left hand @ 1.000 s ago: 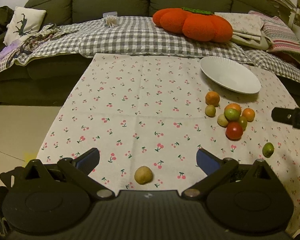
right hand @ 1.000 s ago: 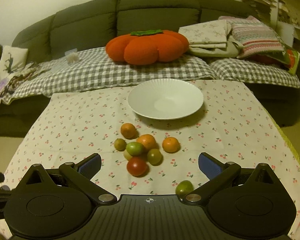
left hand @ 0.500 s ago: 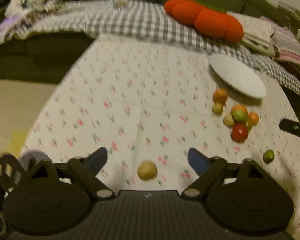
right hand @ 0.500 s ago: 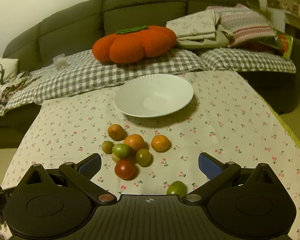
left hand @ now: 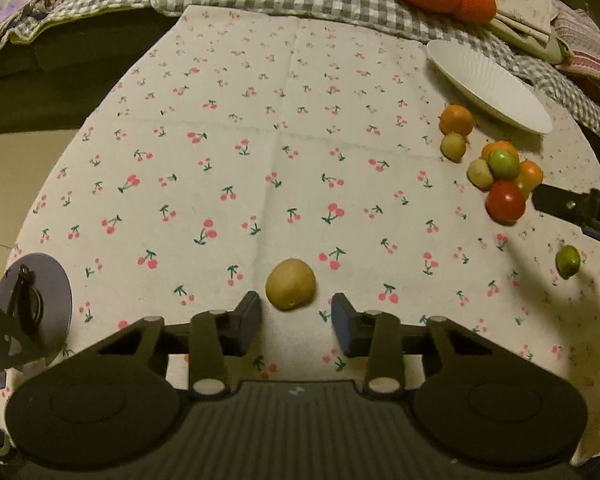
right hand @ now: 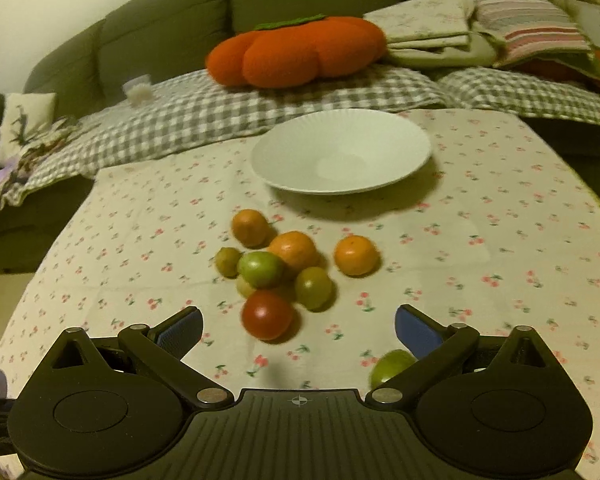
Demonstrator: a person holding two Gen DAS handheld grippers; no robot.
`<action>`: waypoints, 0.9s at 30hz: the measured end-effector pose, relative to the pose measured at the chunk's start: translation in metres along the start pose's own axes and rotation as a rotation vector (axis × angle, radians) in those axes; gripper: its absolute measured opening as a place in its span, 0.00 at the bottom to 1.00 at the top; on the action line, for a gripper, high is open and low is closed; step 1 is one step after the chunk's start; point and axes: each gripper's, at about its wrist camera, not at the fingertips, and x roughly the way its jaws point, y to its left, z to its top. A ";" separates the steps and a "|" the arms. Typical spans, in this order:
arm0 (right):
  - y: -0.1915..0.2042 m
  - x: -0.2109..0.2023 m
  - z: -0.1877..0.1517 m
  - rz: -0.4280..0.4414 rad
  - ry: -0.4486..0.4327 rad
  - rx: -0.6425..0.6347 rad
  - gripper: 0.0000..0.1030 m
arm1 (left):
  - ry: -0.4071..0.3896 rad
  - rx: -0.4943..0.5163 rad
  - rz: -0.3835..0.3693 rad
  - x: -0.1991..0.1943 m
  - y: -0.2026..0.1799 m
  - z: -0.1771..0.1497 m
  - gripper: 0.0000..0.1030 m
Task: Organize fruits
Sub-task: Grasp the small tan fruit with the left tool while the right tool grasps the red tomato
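From the left wrist camera, the job looks like it has hardly begun. The white ribbed plate (left hand: 488, 80) at the far right of the cherry-print tablecloth (left hand: 220, 140) has no fruit in it that I can see. A bunch of small round fruits sits just in front of it: orange ones, pale yellow-green ones and a round red tomato (left hand: 505, 201). A small green fruit (left hand: 567, 261) lies alone near the right edge. The left gripper (left hand: 296, 320) is partly spread, with its blue pads on each side of a pale yellow round fruit (left hand: 291, 284). There is a small gap on each side, so it is not pinching yet and holds nothing. My guess is this fruit gets picked first.

From the right wrist camera, the plate (right hand: 400, 136) is plainly bare inside. All the fruits lie on the cloth. The right gripper (right hand: 298, 328) is spread wide and holds nothing. The red tomato (right hand: 267, 314) sits just ahead, between its fingers. The lone green fruit (right hand: 388, 366) peeks out beside the right finger.
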 end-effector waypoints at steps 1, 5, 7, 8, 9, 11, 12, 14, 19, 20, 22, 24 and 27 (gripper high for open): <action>0.002 0.003 -0.001 0.001 0.000 -0.004 0.98 | -0.006 0.011 0.006 0.001 -0.001 0.001 0.30; 0.008 0.016 -0.007 -0.008 0.003 -0.020 0.92 | -0.023 0.033 0.028 0.001 -0.003 0.000 0.24; 0.009 0.021 -0.009 -0.015 0.010 -0.028 0.89 | -0.026 0.036 0.027 0.001 -0.003 0.000 0.24; 0.010 0.023 -0.010 -0.020 0.008 -0.028 0.85 | -0.026 0.033 0.024 0.001 -0.003 0.001 0.24; 0.010 0.025 -0.010 -0.024 0.006 -0.025 0.84 | -0.027 0.026 0.019 0.000 -0.001 0.001 0.24; 0.009 0.027 -0.011 -0.030 0.005 -0.020 0.80 | -0.032 0.018 0.008 0.001 -0.001 0.002 0.24; 0.010 0.028 -0.011 -0.033 0.005 -0.021 0.79 | -0.033 0.020 0.004 0.000 -0.001 0.003 0.24; 0.011 0.031 -0.012 -0.034 0.004 -0.019 0.75 | -0.038 0.020 0.004 0.000 -0.002 0.003 0.24; 0.013 0.039 -0.014 -0.027 0.008 -0.015 0.62 | -0.054 0.029 0.001 -0.001 -0.005 0.005 0.24; 0.013 0.040 -0.014 -0.024 0.009 -0.011 0.55 | -0.055 0.028 0.002 -0.001 -0.005 0.005 0.24; 0.013 0.043 -0.015 -0.028 0.008 -0.001 0.47 | -0.058 0.023 -0.002 -0.001 -0.005 0.006 0.24; 0.013 0.043 -0.015 -0.025 0.002 0.003 0.41 | -0.065 0.023 -0.005 -0.002 -0.005 0.008 0.24; 0.015 0.042 -0.013 -0.026 0.004 0.002 0.34 | -0.076 0.026 -0.006 -0.003 -0.005 0.009 0.24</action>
